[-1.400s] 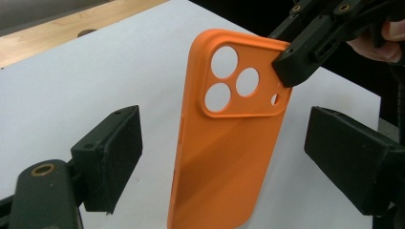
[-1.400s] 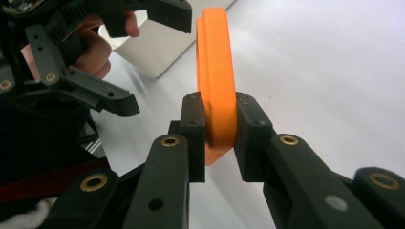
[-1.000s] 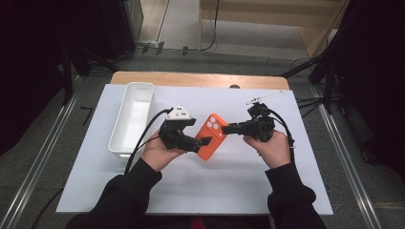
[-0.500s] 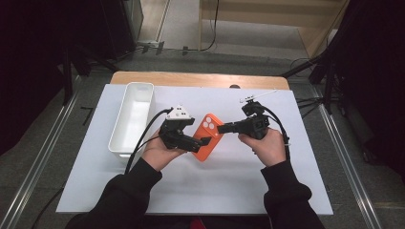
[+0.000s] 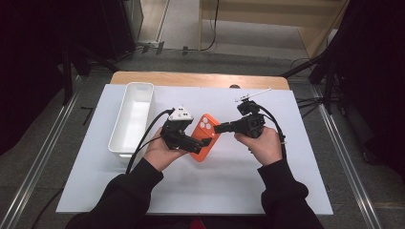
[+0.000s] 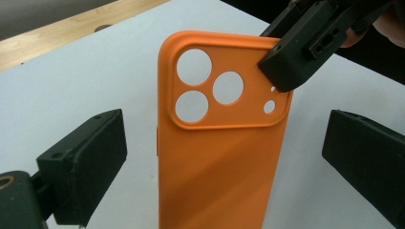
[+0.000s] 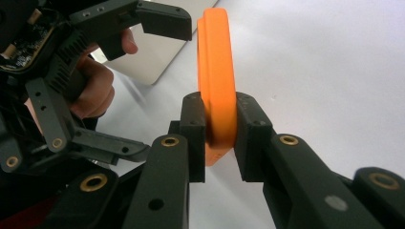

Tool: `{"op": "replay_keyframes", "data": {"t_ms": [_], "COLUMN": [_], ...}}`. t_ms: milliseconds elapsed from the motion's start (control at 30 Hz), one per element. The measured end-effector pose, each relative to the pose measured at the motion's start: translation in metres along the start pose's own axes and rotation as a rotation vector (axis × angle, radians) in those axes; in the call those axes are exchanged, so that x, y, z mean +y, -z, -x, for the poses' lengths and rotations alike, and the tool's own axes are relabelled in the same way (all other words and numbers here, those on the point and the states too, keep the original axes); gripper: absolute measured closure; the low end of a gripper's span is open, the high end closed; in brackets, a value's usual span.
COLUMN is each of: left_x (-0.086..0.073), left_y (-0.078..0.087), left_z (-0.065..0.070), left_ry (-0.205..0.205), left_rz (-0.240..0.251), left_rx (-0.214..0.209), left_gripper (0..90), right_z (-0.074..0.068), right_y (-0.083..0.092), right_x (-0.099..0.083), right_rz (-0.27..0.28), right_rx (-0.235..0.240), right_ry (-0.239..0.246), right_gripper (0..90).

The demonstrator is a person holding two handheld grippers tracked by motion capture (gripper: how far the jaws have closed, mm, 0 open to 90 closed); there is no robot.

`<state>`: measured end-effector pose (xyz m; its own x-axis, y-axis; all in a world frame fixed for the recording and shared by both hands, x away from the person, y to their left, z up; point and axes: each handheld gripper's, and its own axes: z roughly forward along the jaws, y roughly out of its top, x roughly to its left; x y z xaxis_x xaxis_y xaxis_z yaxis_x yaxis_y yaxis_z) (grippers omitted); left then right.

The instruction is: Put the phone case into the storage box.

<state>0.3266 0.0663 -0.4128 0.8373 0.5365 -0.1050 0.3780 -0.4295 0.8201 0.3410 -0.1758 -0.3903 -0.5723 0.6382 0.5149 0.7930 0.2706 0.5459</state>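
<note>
**Handing the phone case over to your right grip**

From the high view, the orange phone case (image 5: 202, 137) sits at the middle of the white table (image 5: 229, 191), held between your two hands. Your left hand-held gripper (image 5: 204, 142) is at the case's 8 o'clock edge, your right hand-held gripper (image 5: 216, 128) at its 2 o'clock corner. The white bin (image 5: 133, 119) stands well apart at 9 o'clock.

In the left gripper view, your jaws have just been opening and now stand released, wide on either side of the case (image 6: 224, 143), with clear gaps and no pad touching it. The right hand-held gripper (image 6: 286, 71) bites the corner at 1 o'clock, just beside the camera cutouts (image 6: 210, 86).

In the right gripper view, your right hand-held gripper (image 7: 219, 133) is clenched on the case's edge (image 7: 217, 76), both pads pressed flat on the thin wall.

That corner hold is shallow, so keep the right squeeze firm and the wrist level. Draw the left jaws straight back toward 6 o'clock without brushing the long edges; a nudge there could probably twist the case out of the pinch.
</note>
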Motion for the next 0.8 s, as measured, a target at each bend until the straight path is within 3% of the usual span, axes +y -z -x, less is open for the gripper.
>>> {"op": "replay_keyframes", "data": {"t_ms": [467,800], "left_x": [-0.003,-0.004], "left_y": [-0.01,-0.013], "left_z": [0.002,0.005], "left_ry": [-0.016,-0.053], "left_rz": [-0.025,-0.042], "left_rx": [-0.015,0.014], "left_gripper": [0.0,0.0], "right_z": [-0.001,-0.002], "right_y": [-0.002,-0.003], "right_x": [0.0,0.0], "right_rz": [-0.004,-0.004], "right_rx": [0.004,0.011], "right_ry": [-0.009,-0.034], "right_gripper": [74.7,74.7]}}
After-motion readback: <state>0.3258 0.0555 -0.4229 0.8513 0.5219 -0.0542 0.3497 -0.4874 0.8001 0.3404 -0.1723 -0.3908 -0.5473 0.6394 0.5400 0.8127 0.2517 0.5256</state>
